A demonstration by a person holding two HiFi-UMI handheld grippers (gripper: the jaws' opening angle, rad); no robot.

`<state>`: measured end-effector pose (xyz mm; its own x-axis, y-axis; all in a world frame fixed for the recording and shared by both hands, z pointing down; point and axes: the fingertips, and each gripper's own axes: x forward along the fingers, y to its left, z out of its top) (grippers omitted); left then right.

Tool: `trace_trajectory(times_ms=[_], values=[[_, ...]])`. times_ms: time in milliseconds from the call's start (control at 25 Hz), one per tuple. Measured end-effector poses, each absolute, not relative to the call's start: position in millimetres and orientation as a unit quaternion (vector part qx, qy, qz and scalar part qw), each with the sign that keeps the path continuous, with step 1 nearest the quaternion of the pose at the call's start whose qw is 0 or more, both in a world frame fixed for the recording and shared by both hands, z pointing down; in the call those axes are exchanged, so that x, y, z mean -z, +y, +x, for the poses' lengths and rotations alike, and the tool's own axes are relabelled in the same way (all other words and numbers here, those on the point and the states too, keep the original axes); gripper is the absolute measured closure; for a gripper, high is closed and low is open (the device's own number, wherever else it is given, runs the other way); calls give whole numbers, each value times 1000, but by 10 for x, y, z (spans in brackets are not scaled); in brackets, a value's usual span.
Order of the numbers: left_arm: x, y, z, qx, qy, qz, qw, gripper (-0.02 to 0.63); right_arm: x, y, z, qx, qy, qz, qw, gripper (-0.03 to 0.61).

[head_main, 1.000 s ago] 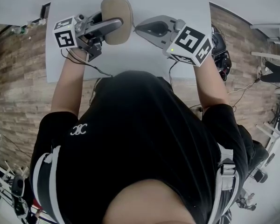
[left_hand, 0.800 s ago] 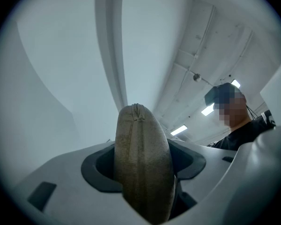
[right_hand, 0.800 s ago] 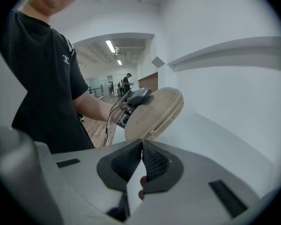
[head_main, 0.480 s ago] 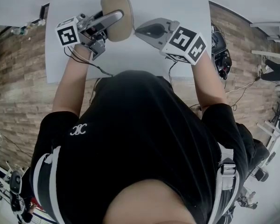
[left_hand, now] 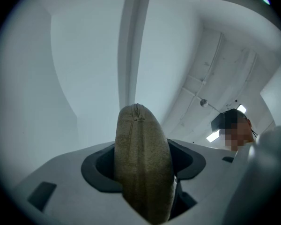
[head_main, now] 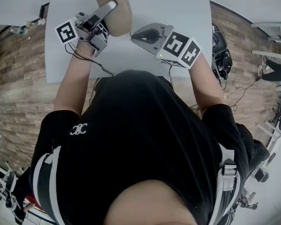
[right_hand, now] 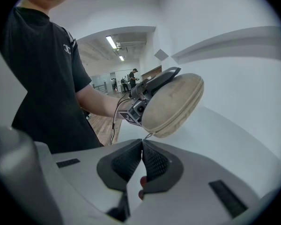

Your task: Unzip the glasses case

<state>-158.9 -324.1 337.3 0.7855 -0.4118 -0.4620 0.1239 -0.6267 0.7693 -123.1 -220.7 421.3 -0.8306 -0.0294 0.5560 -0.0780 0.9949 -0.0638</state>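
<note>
Tan fabric covers the glasses case (head_main: 114,6), which sits at the top of the head view, left of centre, lifted clear of the white counter (head_main: 178,3). The left claw (head_main: 110,6) is clenched on the case. In the left gripper view the case (left_hand: 143,168) stands on edge between the two pads, with both pressing its flat sides and its rounded end poking out past the tips. The right claw (head_main: 133,35) comes in from the right with its tips just beside the case's lower edge. In the right gripper view its ribbed pads are closed together, and a thin zipper pull (right_hand: 146,136) runs from the case's seam down into the very tip of the right claw (right_hand: 141,142), so it looks pinched there, though the pull is too small to be sure how much of it is caught. The seam along the near edge of the case (right_hand: 173,102) looks closed, and no gap shows anywhere. I judge the step in hand to be the very start of the unzip: case braced, pull caught, zip not yet run. The next move calls for the right claw to draw the pull along the curved seam, following the rounded end rather than tugging straight away from it. Meanwhile the left claw needs to hold the case firm against that pull. The main risk is the thin pull slipping from the tips.
</note>
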Motion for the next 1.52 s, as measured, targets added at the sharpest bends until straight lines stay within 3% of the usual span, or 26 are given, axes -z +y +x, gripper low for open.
trace_trajectory(times_ms=[800,1040,1160,1200,1240,1280,1520], values=[[-3404,-3400,-1640,387,-108,792,460,331,-4243,-2131,-1720,28,-960,130,246,558],[-3431,-3439,-1684,396,-116,787,458,331,-4282,-2182,-1761,-12,-964,169,204,558],[-3383,-3407,-1711,398,-116,792,449,331,-4242,-2141,-1688,-101,-969,139,177,554],[-3379,-3404,-1720,396,-117,794,445,331,-4232,-2138,-1648,-138,-968,128,167,517],[-3384,-3402,-1728,392,-119,798,443,331,-4224,-2151,-1599,-171,-965,122,156,398],[-3394,-3398,-1731,387,-119,801,441,331,-4218,-2190,-1538,-198,-961,125,146,343],[-3479,-3250,-1531,335,-97,830,435,331,-4080,-2618,-1202,-302,-929,206,57,308]])
